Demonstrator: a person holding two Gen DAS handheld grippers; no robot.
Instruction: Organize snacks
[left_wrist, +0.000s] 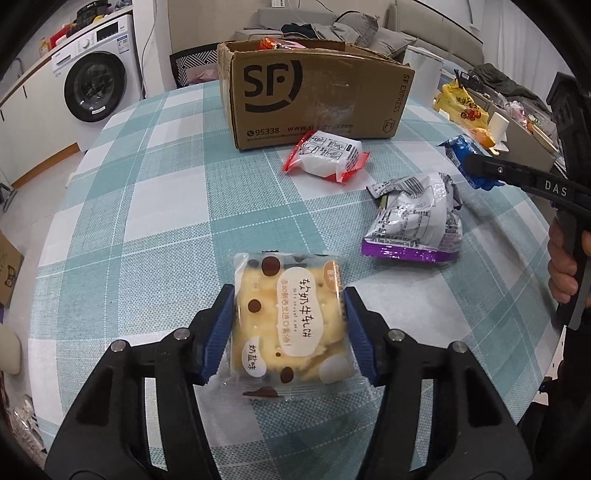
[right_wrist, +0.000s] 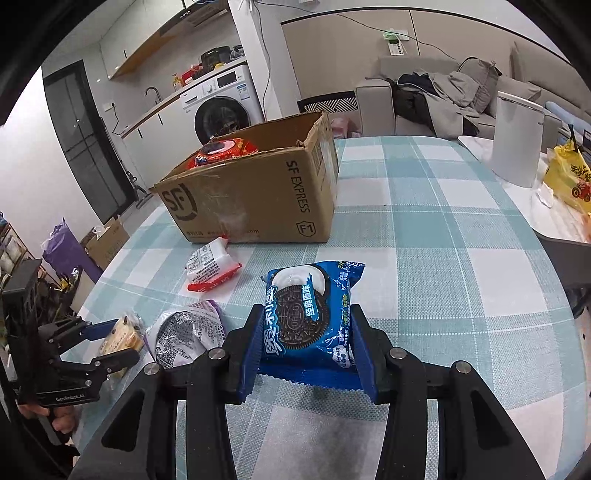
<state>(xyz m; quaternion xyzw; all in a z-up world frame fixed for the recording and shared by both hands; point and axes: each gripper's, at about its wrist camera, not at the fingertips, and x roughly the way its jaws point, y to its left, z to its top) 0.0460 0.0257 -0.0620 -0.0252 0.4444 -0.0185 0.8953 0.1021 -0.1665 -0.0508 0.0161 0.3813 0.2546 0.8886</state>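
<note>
My left gripper (left_wrist: 290, 314) is shut on a clear packet of yellow crackers (left_wrist: 288, 317), blue pads against both its sides, just over the checked tablecloth. My right gripper (right_wrist: 304, 332) is shut on a blue Oreo packet (right_wrist: 310, 314); it also shows in the left wrist view (left_wrist: 461, 155). An open SF cardboard box (left_wrist: 314, 99) stands at the far side, with a red snack bag inside (right_wrist: 221, 151). A red-and-white packet (left_wrist: 325, 157) lies in front of the box. A silver-and-purple bag (left_wrist: 417, 221) lies between the grippers.
The round table (right_wrist: 461, 295) has a teal checked cloth. A white canister (right_wrist: 517, 140) and a yellow bag (right_wrist: 569, 177) stand on a side surface at the right. A washing machine (left_wrist: 92, 81) and a sofa (right_wrist: 461, 92) lie beyond the table.
</note>
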